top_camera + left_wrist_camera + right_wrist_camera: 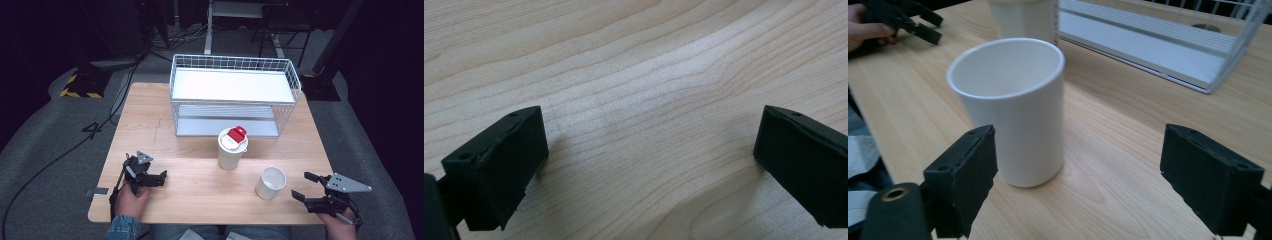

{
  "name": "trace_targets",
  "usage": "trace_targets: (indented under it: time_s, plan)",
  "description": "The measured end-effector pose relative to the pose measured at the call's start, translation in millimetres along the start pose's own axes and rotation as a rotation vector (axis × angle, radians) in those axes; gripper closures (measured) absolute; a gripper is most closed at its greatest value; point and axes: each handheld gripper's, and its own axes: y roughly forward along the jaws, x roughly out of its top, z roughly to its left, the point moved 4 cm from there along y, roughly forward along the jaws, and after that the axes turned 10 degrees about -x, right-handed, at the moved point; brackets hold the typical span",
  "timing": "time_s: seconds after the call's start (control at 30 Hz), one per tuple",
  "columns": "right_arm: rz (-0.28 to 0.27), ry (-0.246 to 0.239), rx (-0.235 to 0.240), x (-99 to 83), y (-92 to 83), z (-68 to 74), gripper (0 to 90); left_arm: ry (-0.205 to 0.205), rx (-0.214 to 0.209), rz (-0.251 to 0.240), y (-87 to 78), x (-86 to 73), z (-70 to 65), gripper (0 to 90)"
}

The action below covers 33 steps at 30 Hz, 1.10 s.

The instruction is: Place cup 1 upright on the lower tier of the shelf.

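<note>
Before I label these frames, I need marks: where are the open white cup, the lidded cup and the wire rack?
open white cup (1018,125), right gripper view, on its outer side wall.
lidded cup (230,156), high view, on its white side wall.
wire rack (235,63), high view, on its back top rim.

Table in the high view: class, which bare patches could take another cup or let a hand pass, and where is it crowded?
Free: the table's left half, between the wire rack and the left gripper; also the front strip between that gripper and the open cup. Crowded: the right front, where the lidded cup, the open cup and the open right gripper stand close together.
</note>
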Motion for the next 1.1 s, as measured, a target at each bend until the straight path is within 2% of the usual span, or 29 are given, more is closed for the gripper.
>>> trace_targets:
  time_s: [0.17,0.23,0.5,0.63,0.77,0.9,1.1]
  plan:
    - [0.007,-0.031,0.054,7.2,-2.2,11.2,15.0,0.000,0.001,0.000,0.1,0.1,0.1,1.4]
    - [0.008,-0.033,0.059,7.5,-1.6,12.6,14.7,0.000,0.001,-0.001,0.1,0.1,0.2,1.4]
    - [0.011,-0.049,0.117,9.4,14.3,29.7,11.3,0.000,0.001,-0.001,0.1,0.1,0.1,1.4]
    - [0.036,-0.047,0.131,7.3,27.7,34.2,11.3,0.000,0.001,0.000,0.1,0.1,0.1,1.4]
    - [0.059,-0.038,0.125,4.2,39.3,37.0,10.9,0.000,0.001,0.000,0.1,0.1,0.1,1.4]
    - [0.097,-0.050,0.107,-0.6,50.2,39.3,10.9,0.000,0.001,-0.001,0.1,0.1,0.1,1.4]
    - [0.118,-0.045,0.098,-3.8,60.1,39.6,10.9,0.000,0.001,-0.001,0.1,0.1,0.1,1.4]
